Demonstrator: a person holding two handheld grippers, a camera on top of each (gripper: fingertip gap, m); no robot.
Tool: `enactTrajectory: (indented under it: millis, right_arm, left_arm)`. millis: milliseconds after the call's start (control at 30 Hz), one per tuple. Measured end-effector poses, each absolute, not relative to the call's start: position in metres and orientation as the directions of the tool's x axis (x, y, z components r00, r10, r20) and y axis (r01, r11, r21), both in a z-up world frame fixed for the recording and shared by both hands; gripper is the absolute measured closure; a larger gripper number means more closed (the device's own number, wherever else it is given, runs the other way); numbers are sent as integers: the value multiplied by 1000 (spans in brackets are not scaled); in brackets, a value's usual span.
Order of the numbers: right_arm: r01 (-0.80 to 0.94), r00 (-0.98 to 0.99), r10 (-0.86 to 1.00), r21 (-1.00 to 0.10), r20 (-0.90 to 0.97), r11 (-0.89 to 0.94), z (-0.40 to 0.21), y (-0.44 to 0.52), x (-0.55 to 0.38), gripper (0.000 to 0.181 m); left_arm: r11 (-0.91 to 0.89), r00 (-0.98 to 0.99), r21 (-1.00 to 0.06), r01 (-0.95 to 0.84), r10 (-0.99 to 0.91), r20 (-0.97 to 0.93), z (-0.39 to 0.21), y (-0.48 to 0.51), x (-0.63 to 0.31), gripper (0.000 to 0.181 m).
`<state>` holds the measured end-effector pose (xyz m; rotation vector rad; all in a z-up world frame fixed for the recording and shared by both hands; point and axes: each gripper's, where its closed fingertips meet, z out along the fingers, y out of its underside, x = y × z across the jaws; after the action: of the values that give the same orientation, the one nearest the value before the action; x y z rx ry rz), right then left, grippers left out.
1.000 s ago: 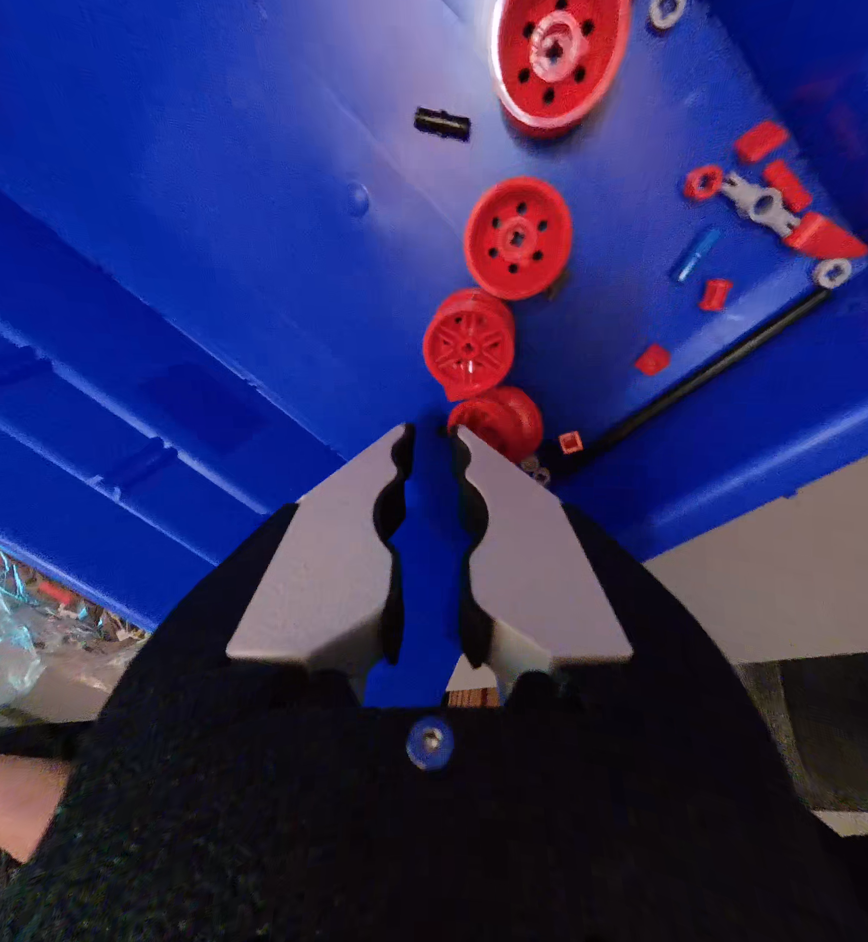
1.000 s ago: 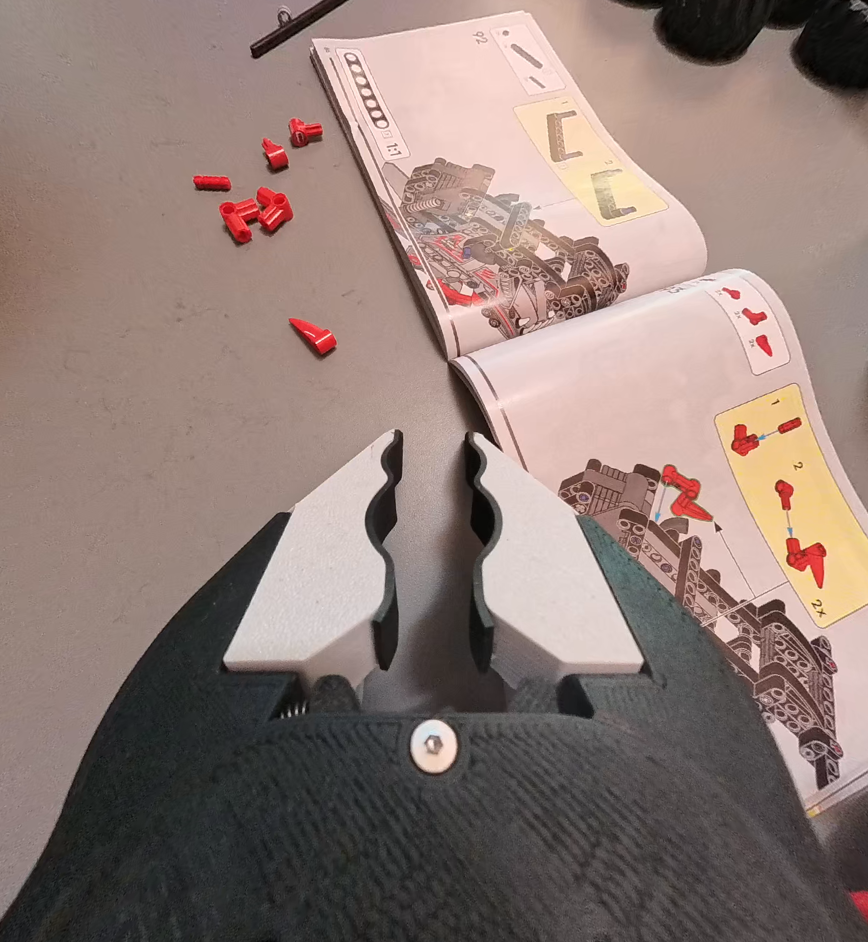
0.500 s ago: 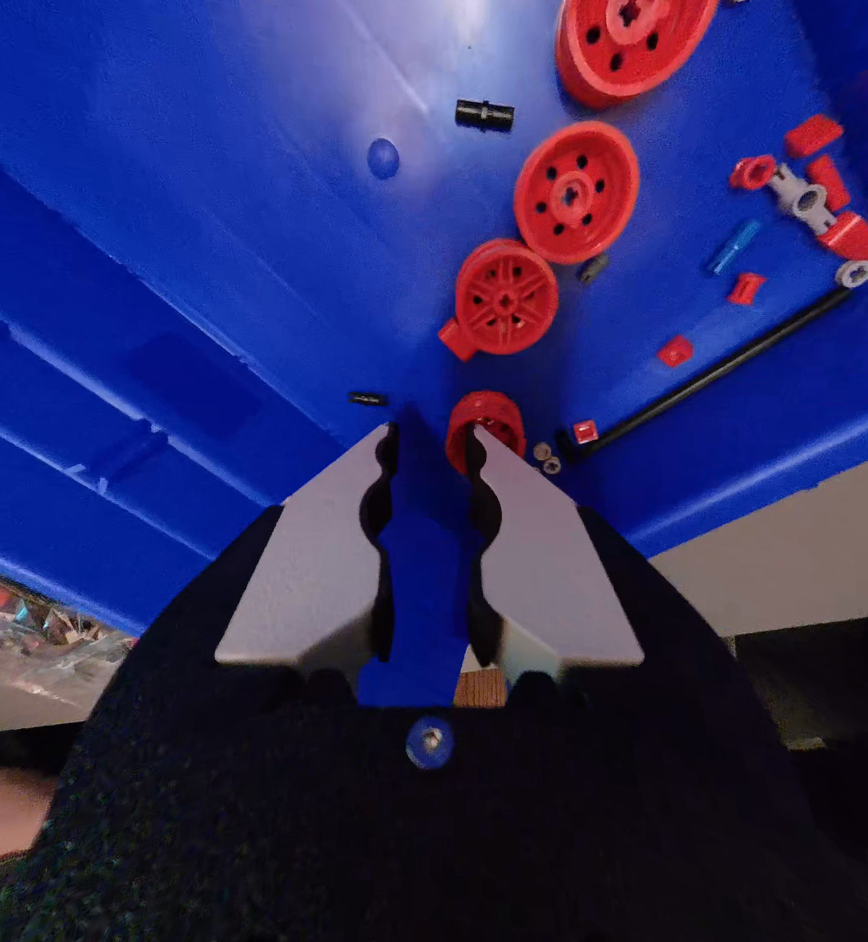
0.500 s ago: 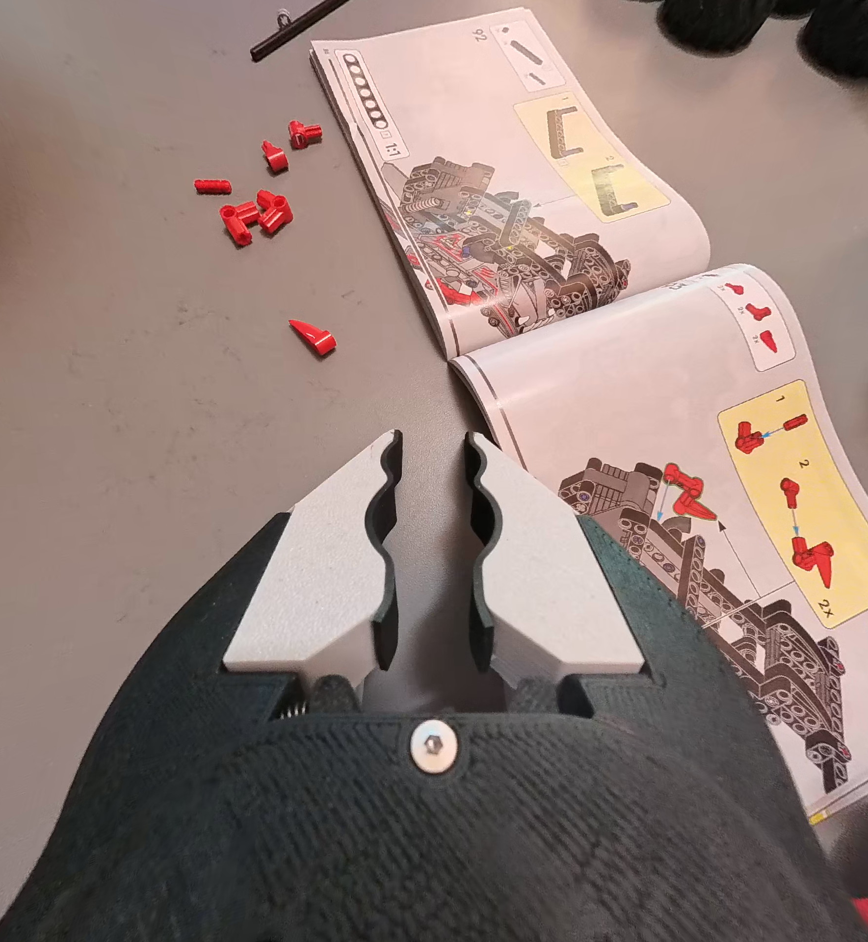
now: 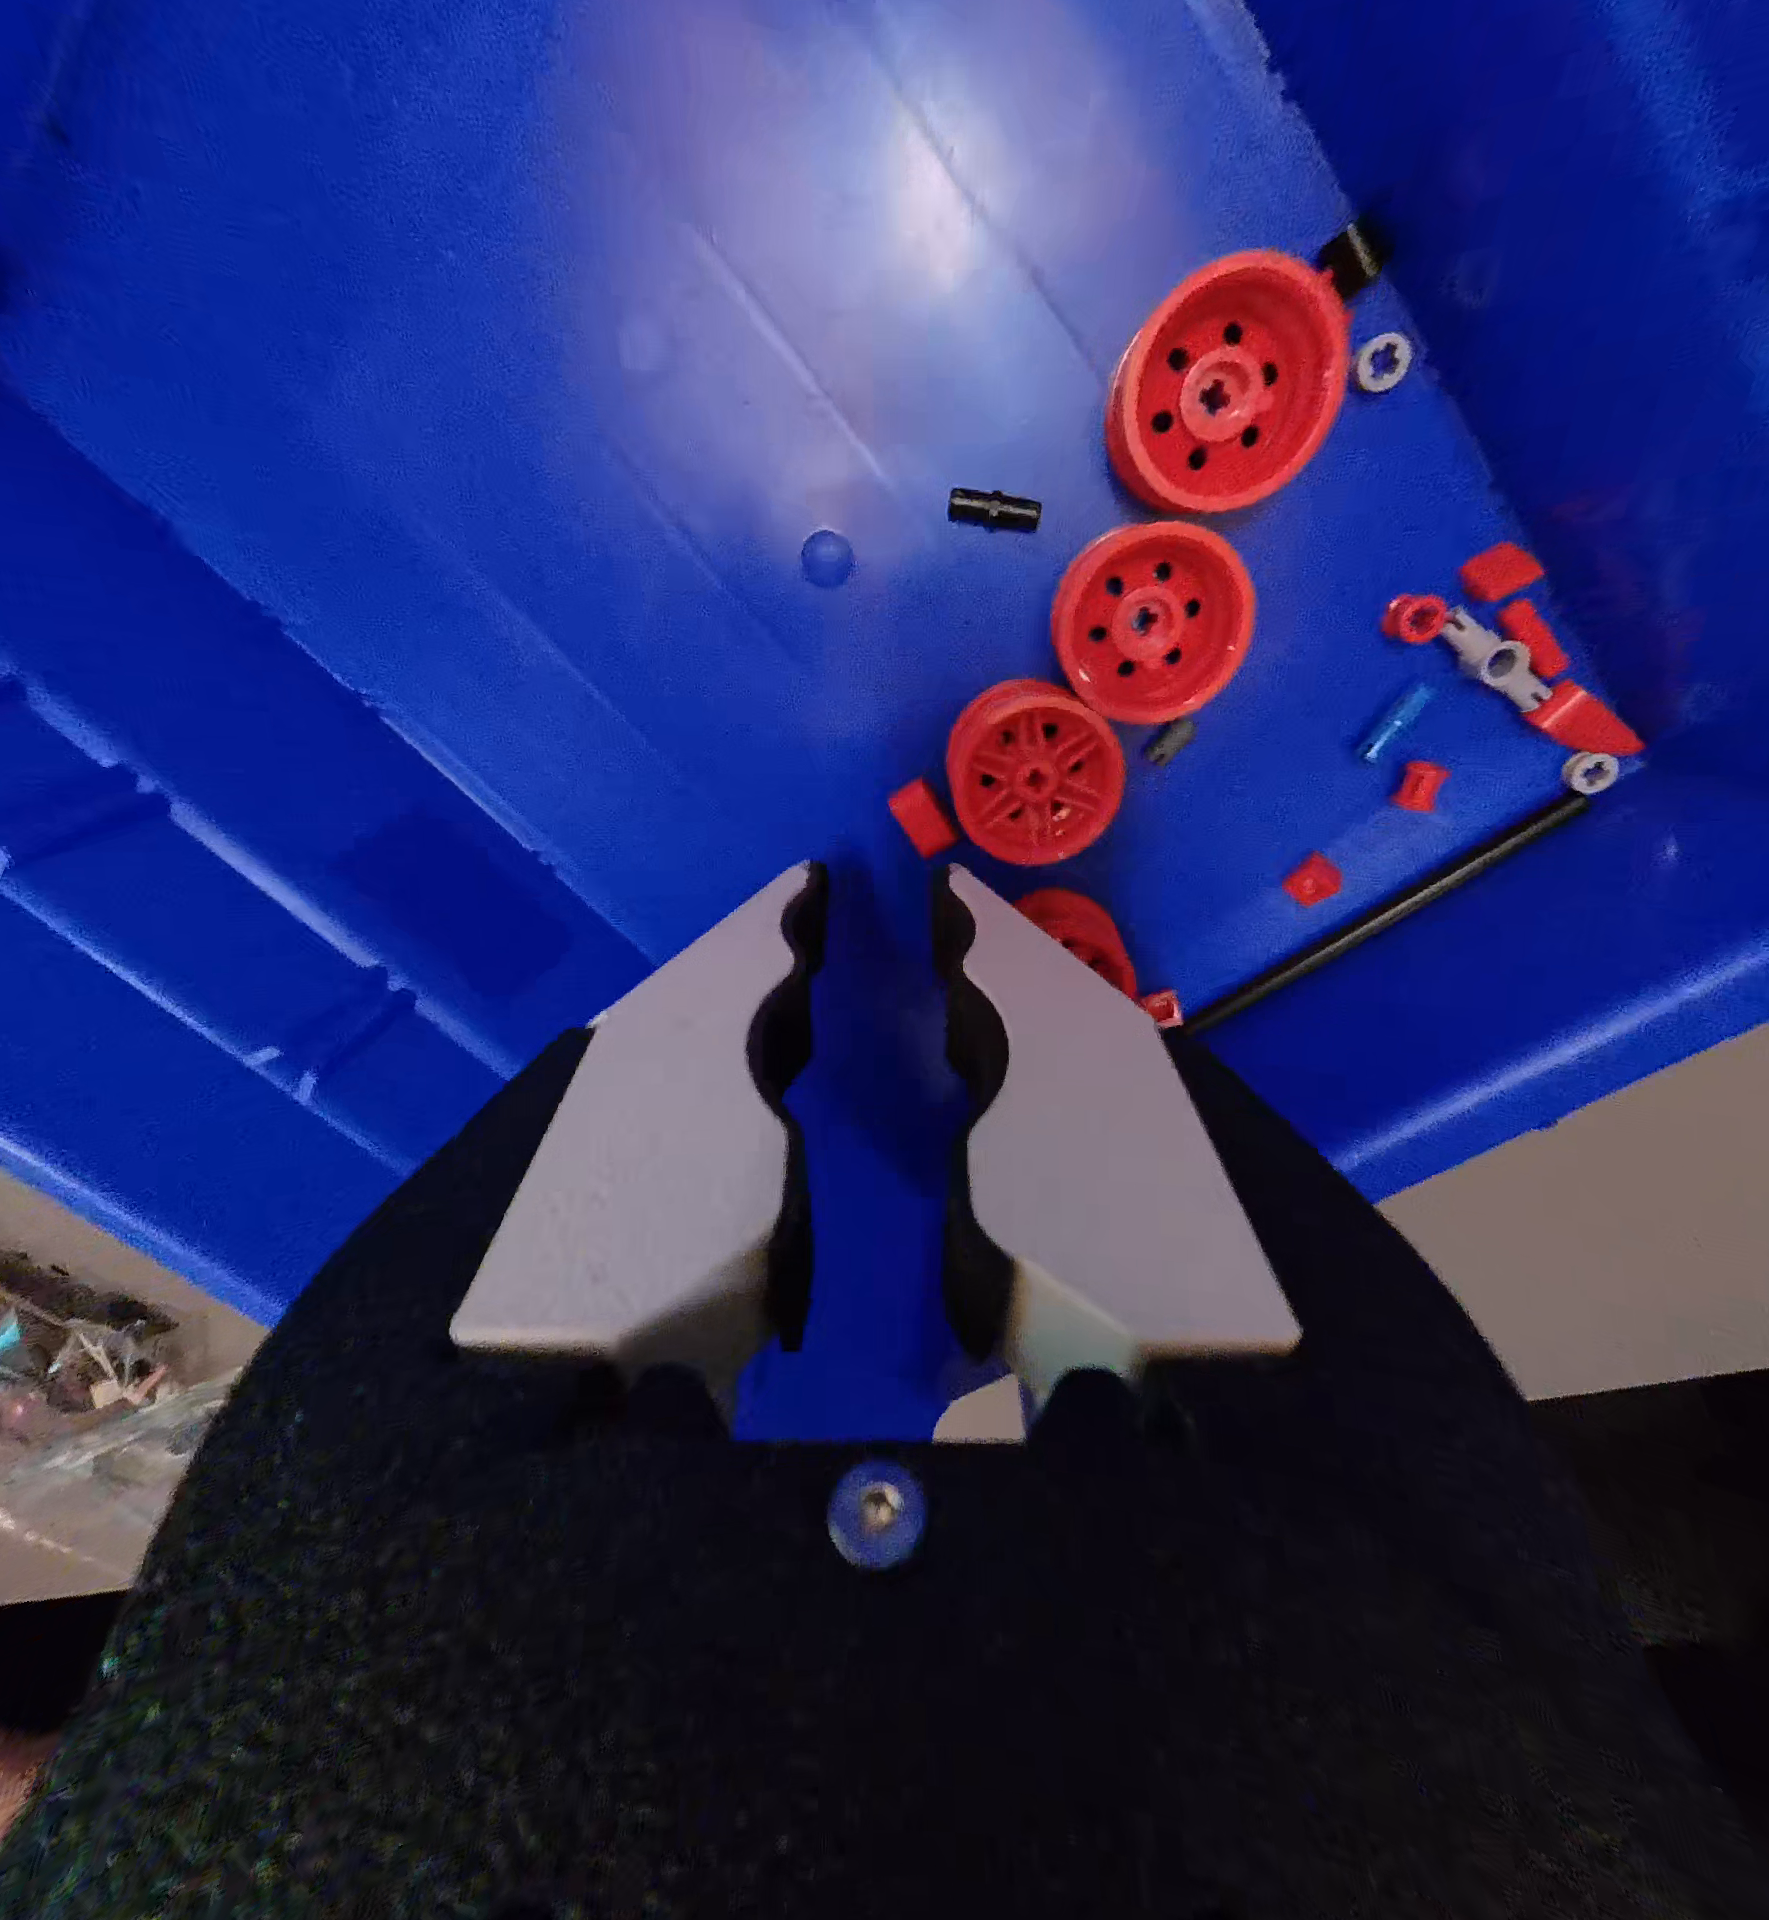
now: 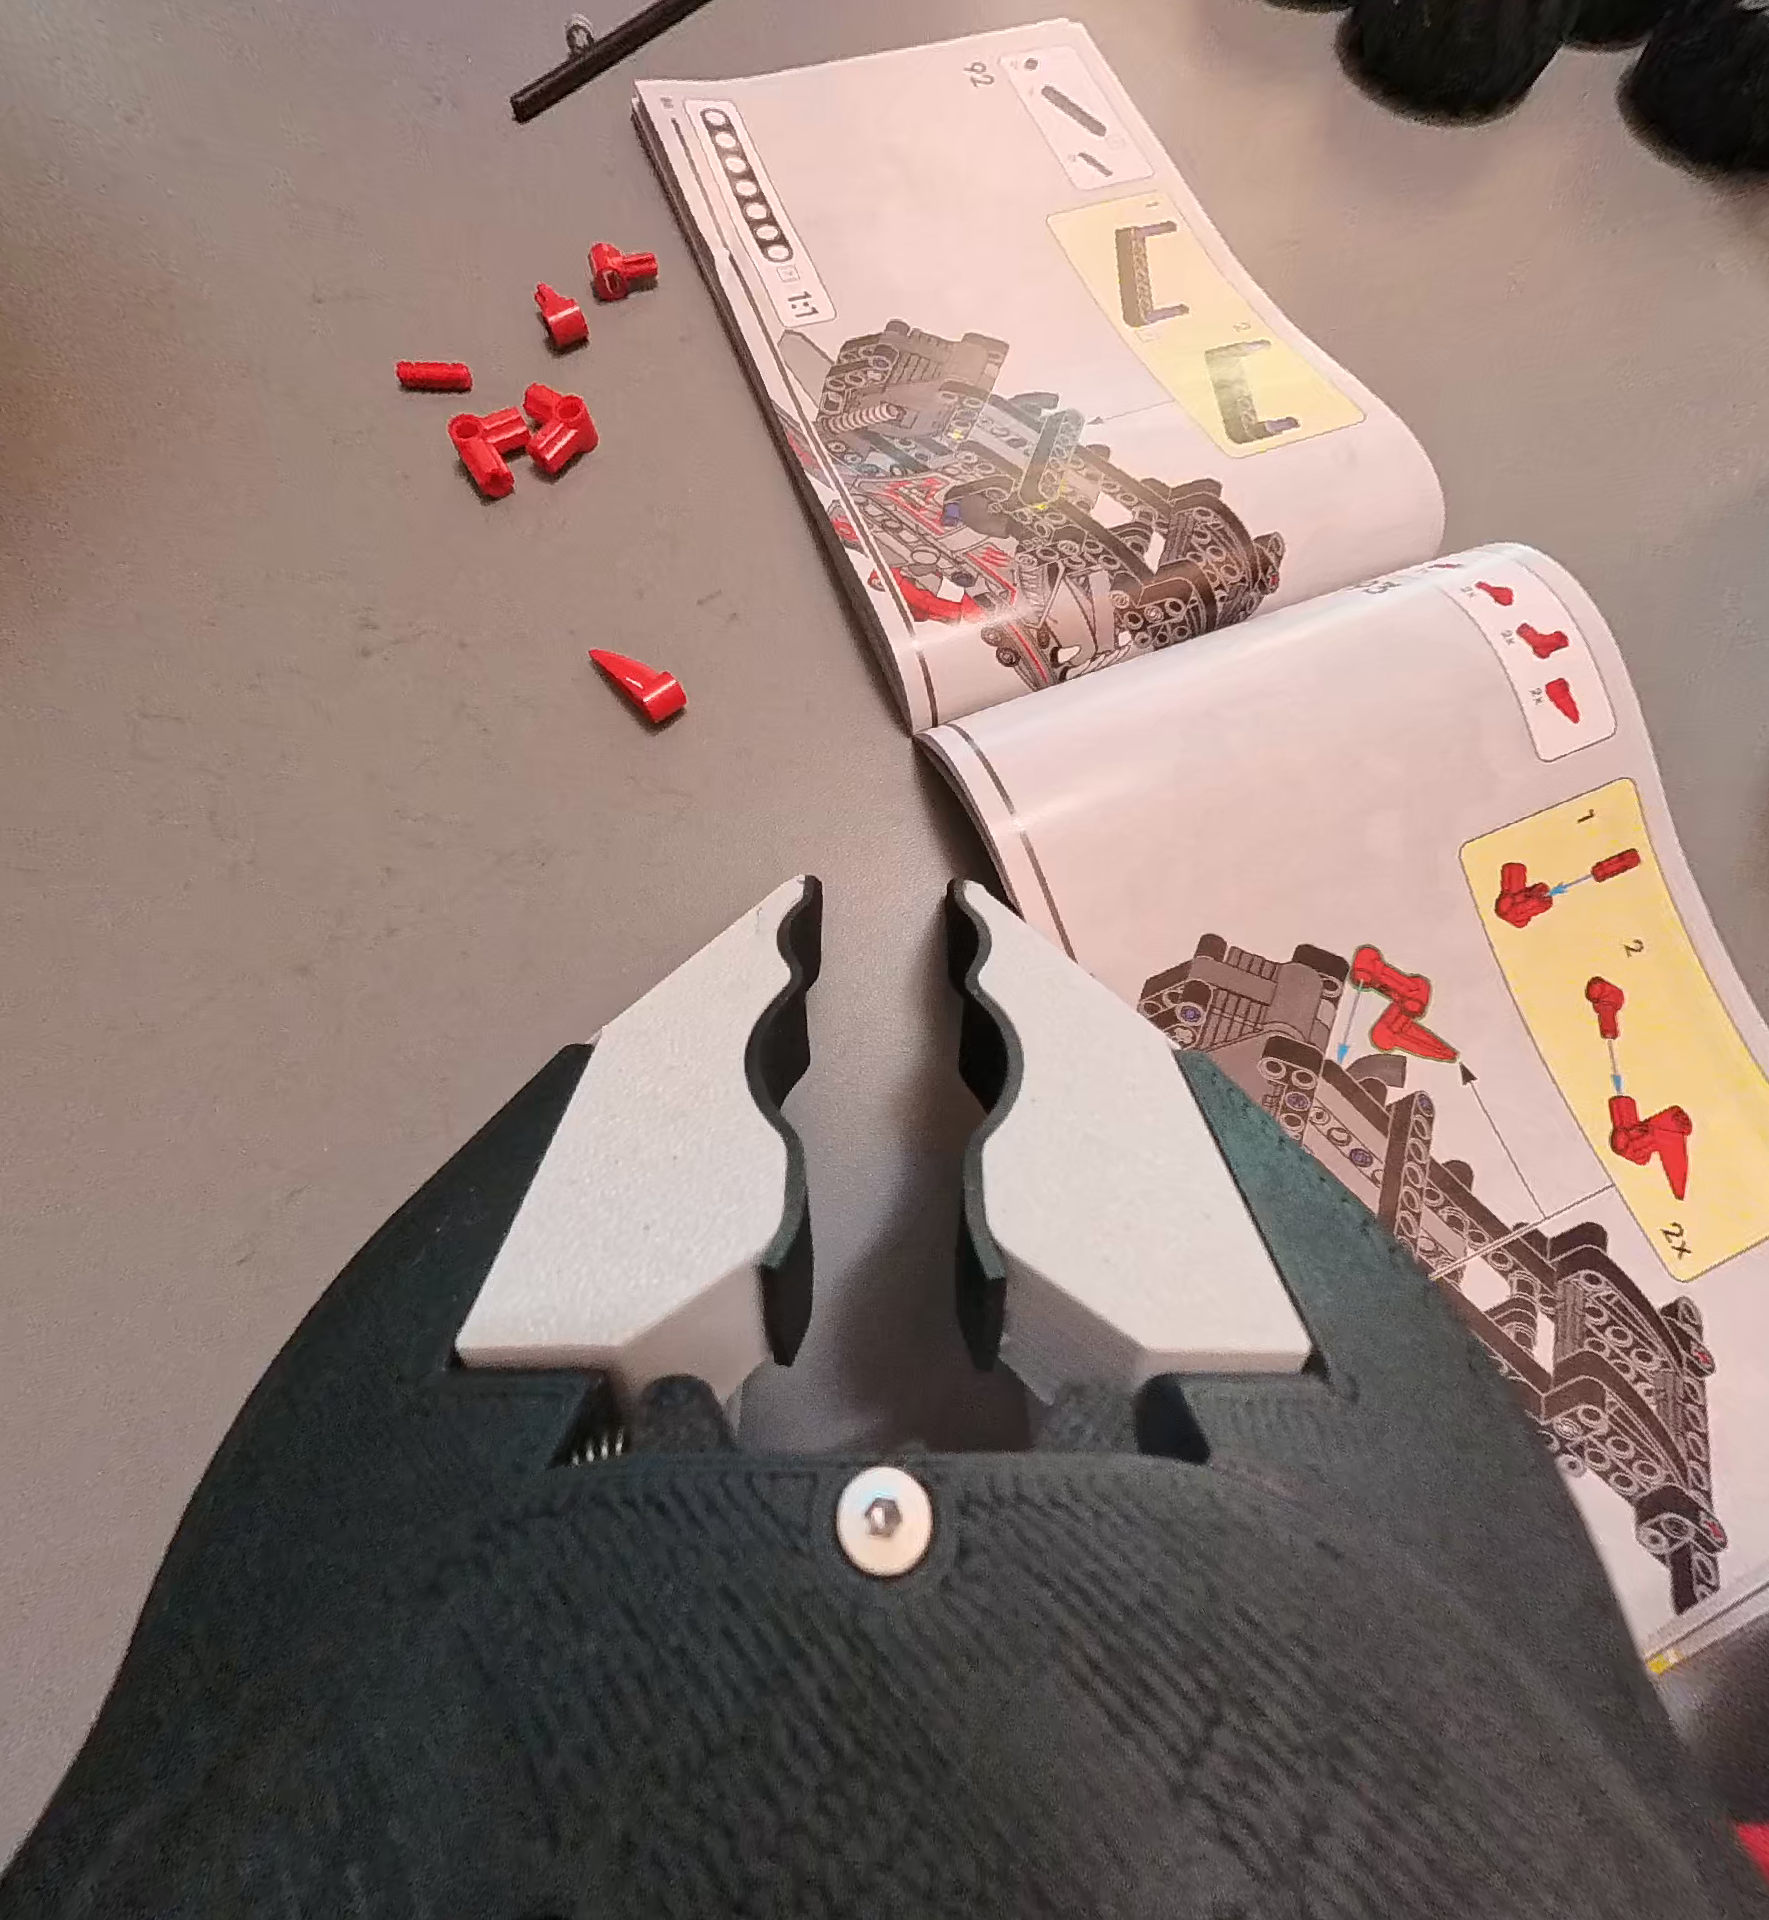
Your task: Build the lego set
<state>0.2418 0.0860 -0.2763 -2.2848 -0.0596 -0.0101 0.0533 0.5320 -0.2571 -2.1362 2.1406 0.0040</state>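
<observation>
My left gripper [image 5: 880, 883] is open and empty, hovering inside a blue bin [image 5: 444, 520]. On the bin floor lie red wheel hubs: a large one [image 5: 1228, 379], a middle one [image 5: 1150, 621], a spoked one [image 5: 1034, 774] just ahead and right of the fingertips, and one [image 5: 1082, 930] partly hidden behind my right finger. A long black axle [image 5: 1379, 914] and small red and grey pieces [image 5: 1503, 655] lie at the right. My right gripper [image 6: 882, 891] is open and empty over the grey table, beside an open instruction booklet [image 6: 1119, 416]. Small red connectors [image 6: 521, 431] and a red pointed piece [image 6: 641, 686] lie ahead left.
A black pin [image 5: 994, 509] lies on the bin floor. Clear plastic bags [image 5: 38, 1382] lie outside the bin at lower left. Black tyres [image 6: 1586, 62] stand at the table's far right, and a black axle [image 6: 599, 62] lies at the top. My hands' fingertips stand some 50 cm from each other. The left gripper is farther from the red pointed piece [image 6: 641, 686], some 40 cm, than the right, some 5 cm. Between my left fingertips and the long black axle [image 5: 1379, 914] there is roughly 9 cm.
The left gripper has shifted left and back in the bin, so the wheel hubs now lie further right and lower in its view. The right gripper has hardly moved.
</observation>
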Motion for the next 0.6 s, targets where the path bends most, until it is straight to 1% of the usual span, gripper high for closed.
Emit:
enactTrajectory:
  millis: [67, 133, 267, 300, 367, 533, 600]
  right_arm:
    - [32, 999, 39, -755, 9, -655, -276, 86, 242, 158]
    - [34, 999, 40, -755, 11, -655, -276, 86, 242, 158]
    - [47, 999, 41, -755, 27, -654, -276, 86, 242, 158]
    - [46, 999, 41, -755, 26, -654, -276, 86, 242, 158]
    - [38, 999, 41, -755, 15, -655, -276, 86, 242, 158]
    - [44, 999, 41, -755, 23, -654, -276, 86, 242, 158]
    - [46, 999, 41, -755, 25, -654, -276, 86, 242, 158]
  left_arm:
    - [-2, 6, -57, -998, -997, -74, -264, 532, 52, 163]
    - [-5, 7, -54, -999, -1000, -29, -271, 526, 53, 163]
    - [-7, 8, -44, -999, -1000, -25, -280, 525, 53, 163]
    - [-5, 6, -58, -998, -1000, -27, -280, 525, 55, 163]
    - [0, 3, -74, -997, -999, -38, -280, 527, 59, 173]
    - [32, -21, -111, -993, -995, -94, -277, 534, 62, 175]
    - [40, -21, -145, -989, -992, -127, -270, 538, 64, 175]
